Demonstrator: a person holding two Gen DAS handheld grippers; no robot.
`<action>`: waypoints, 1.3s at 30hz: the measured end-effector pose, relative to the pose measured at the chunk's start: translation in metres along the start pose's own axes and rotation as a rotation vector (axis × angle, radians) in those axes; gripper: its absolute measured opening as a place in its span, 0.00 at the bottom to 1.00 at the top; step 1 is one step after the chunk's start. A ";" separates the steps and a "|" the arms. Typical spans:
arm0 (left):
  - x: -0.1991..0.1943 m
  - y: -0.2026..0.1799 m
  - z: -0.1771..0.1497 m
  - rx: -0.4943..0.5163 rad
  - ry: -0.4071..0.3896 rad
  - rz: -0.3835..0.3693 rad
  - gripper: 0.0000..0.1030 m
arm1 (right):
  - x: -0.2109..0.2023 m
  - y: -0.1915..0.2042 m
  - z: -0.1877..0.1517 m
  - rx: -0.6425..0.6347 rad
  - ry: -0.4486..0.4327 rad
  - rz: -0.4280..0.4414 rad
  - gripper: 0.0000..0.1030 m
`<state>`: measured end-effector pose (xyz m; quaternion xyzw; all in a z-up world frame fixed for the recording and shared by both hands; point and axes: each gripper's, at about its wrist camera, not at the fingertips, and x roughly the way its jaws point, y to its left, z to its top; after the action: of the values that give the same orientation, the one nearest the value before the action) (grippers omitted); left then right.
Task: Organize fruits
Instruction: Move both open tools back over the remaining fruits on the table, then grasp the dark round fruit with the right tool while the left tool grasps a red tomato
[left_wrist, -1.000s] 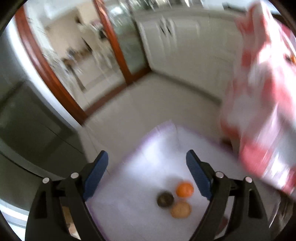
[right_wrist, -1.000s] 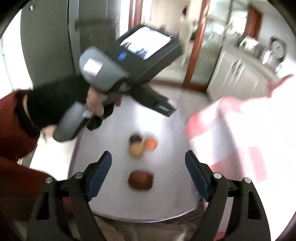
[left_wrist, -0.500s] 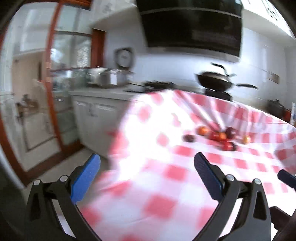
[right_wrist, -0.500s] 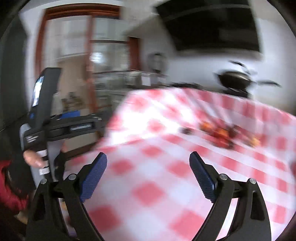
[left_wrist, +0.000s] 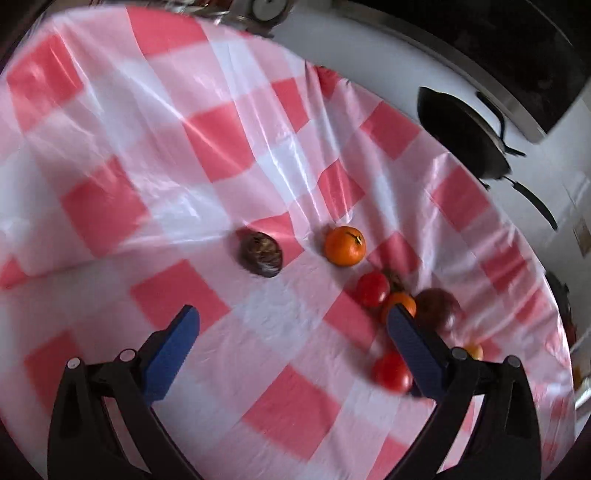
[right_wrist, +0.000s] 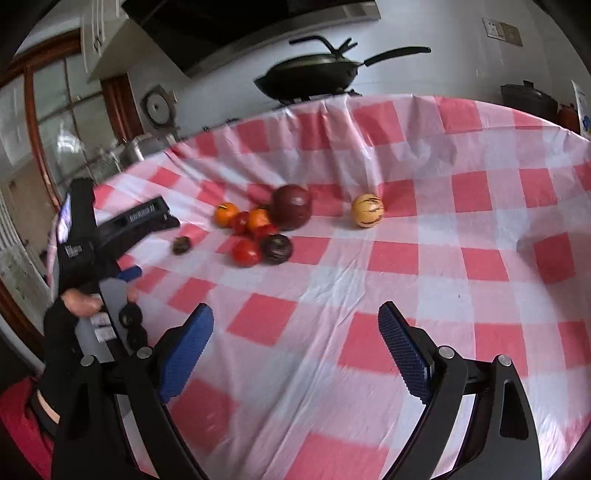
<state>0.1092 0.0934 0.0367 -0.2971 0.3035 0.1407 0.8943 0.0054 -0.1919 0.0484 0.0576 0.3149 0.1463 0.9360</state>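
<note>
On a table draped in a red-and-white checked cloth (right_wrist: 424, 236), a cluster of fruits lies near the far left part. A big dark red fruit (right_wrist: 291, 206) sits at the back of the cluster, with an orange (right_wrist: 226, 214), another orange fruit (right_wrist: 258, 218), a red tomato (right_wrist: 245, 253) and a dark purple fruit (right_wrist: 277, 249) crowded close to it. A small dark wrinkled fruit (right_wrist: 181, 244) lies apart to the left, and a pale yellow striped fruit (right_wrist: 367, 210) lies apart to the right. No bowl or basket shows. Behind the table a black wok (right_wrist: 314, 75) stands on a stove.

The left gripper (left_wrist: 291, 332) hangs over the cloth, angled downward, jaws wide apart and empty; its right finger hides part of the cluster. A gloved hand (right_wrist: 74, 314) grips its handle. The right gripper (right_wrist: 295, 332) is likewise spread wide, holding nothing, over bare cloth well short of the fruits.
</note>
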 end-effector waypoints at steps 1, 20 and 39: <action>0.005 0.000 0.000 -0.011 -0.002 -0.005 0.98 | 0.010 0.002 0.004 -0.024 0.022 -0.021 0.85; 0.012 0.008 -0.001 -0.035 0.011 -0.142 0.98 | 0.153 0.024 0.058 -0.180 0.304 0.015 0.51; 0.012 -0.054 -0.029 0.362 0.072 -0.161 0.98 | 0.117 -0.013 0.054 0.059 0.201 -0.010 0.38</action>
<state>0.1286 0.0337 0.0349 -0.1597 0.3312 0.0014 0.9300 0.1300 -0.1685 0.0221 0.0685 0.4116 0.1372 0.8984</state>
